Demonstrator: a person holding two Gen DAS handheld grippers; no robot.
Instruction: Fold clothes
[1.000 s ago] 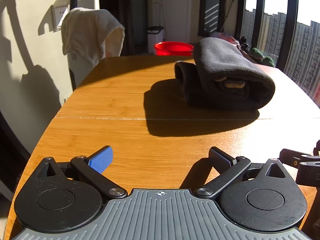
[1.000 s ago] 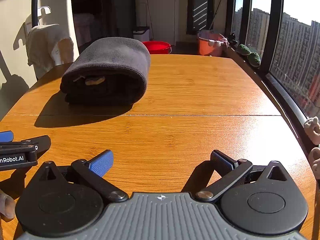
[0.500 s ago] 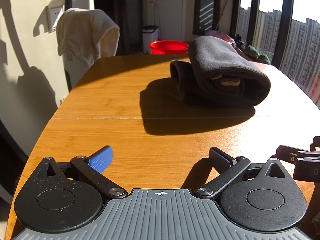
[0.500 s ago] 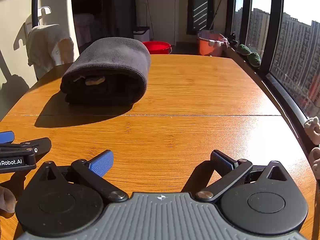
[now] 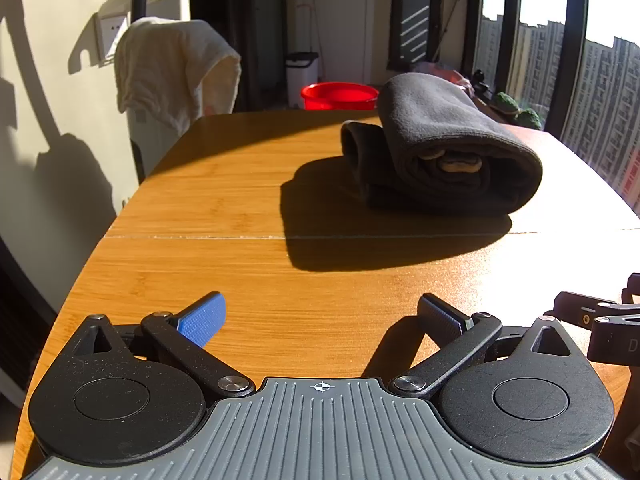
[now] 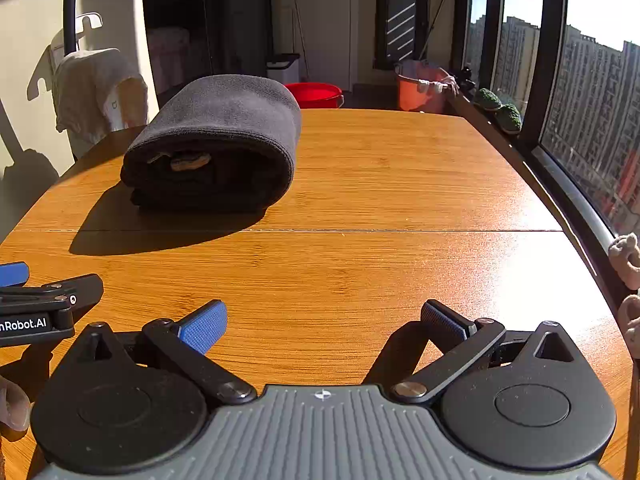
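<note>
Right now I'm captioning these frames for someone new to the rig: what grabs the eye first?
The dark folded garment stands out, a thick bundle on the far left of the sunlit wooden table, casting a long shadow toward the cameras. Both the left gripper and the right gripper hover open and empty over the near edge. Behind the table sits a red basin.

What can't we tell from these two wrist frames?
- Garment type: the dark folded garment is bundled in both views, and the tan patch in its fold is too small to identify.
- Table near edge: hidden behind the left gripper and right gripper bodies.
- White cloth: its support is covered.
</note>
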